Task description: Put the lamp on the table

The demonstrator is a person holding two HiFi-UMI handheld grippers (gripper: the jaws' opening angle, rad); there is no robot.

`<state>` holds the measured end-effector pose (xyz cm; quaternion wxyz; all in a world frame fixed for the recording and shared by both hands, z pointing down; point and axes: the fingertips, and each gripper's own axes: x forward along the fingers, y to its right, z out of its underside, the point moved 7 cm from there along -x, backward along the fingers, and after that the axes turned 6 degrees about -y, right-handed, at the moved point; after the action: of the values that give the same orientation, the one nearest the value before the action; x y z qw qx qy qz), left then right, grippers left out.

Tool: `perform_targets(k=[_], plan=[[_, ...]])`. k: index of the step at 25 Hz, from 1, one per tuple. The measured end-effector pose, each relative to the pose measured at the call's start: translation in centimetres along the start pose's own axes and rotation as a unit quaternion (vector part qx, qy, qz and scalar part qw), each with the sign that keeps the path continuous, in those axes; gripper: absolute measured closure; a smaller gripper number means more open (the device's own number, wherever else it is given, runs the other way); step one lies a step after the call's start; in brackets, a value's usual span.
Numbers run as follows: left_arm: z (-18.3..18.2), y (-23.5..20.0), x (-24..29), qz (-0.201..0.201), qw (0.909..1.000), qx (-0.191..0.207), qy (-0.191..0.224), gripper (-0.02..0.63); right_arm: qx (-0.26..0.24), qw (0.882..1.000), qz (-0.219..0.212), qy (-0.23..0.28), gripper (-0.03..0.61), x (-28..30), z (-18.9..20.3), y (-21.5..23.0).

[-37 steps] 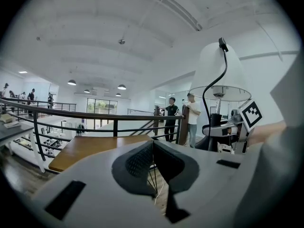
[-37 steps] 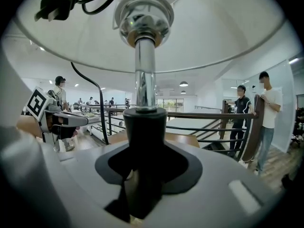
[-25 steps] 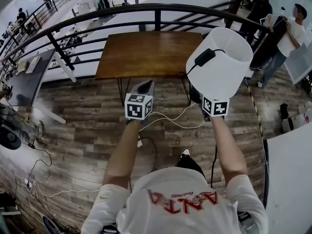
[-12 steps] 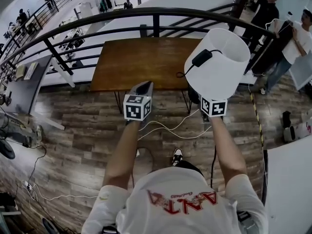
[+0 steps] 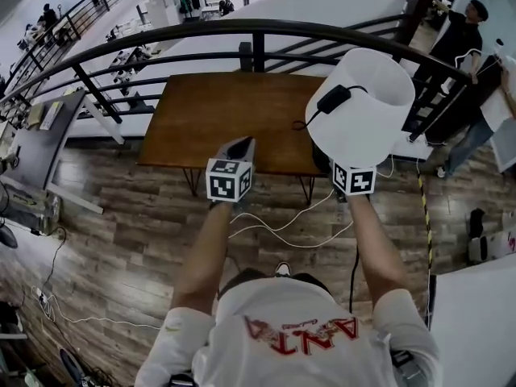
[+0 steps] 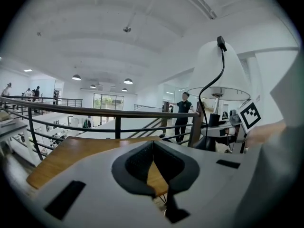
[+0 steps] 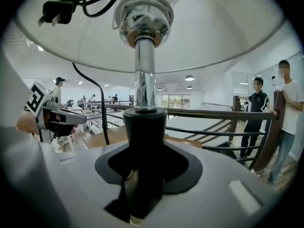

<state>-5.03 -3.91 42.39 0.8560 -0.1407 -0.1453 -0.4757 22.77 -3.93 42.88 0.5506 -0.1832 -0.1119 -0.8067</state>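
As I look along the right gripper (image 7: 144,175), its jaws are clamped at a middling width on the black lower stem (image 7: 144,132) of the lamp (image 5: 363,103), which stands upright in the grip, clear of any surface. Straight above the jaws the stem becomes a chrome pole (image 7: 143,80) that runs up into the white shade (image 7: 213,32). The black plug (image 7: 53,11) with its looped cord sits up at the shade, left of the pole. My left gripper (image 6: 153,146) is about level with the right one, off to its left and well apart. Its jaw tips are pressed together with nothing between them. Ahead of and below both grippers stands the brown wooden table (image 5: 234,107), and from the head view the shade overlaps its right front corner. A dark metal railing (image 5: 201,32) curves just beyond the table's far edge. Under my arms a white cable (image 5: 282,224) loops across the plank floor (image 5: 129,232). Off to the right of the right gripper, a person in dark clothes (image 7: 256,110) and another in a white top (image 7: 287,108) stand by the railing.
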Motion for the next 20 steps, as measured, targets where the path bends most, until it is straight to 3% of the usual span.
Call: perform_targets(k=[8, 20], plan=[[-1.0, -1.7, 4.2, -0.014, 0.9998, -0.006, -0.014, 0.604, 0.003, 1.0, -0.012, -0.003, 0.432, 4.7, -1.1, 2.7], [-4.8, -9.9, 11.0, 0.027, 0.9995, 0.004, -0.014, 0.604, 0.011, 1.0, 0.019, -0.01, 0.431, 13.4, -4.7, 2.5]])
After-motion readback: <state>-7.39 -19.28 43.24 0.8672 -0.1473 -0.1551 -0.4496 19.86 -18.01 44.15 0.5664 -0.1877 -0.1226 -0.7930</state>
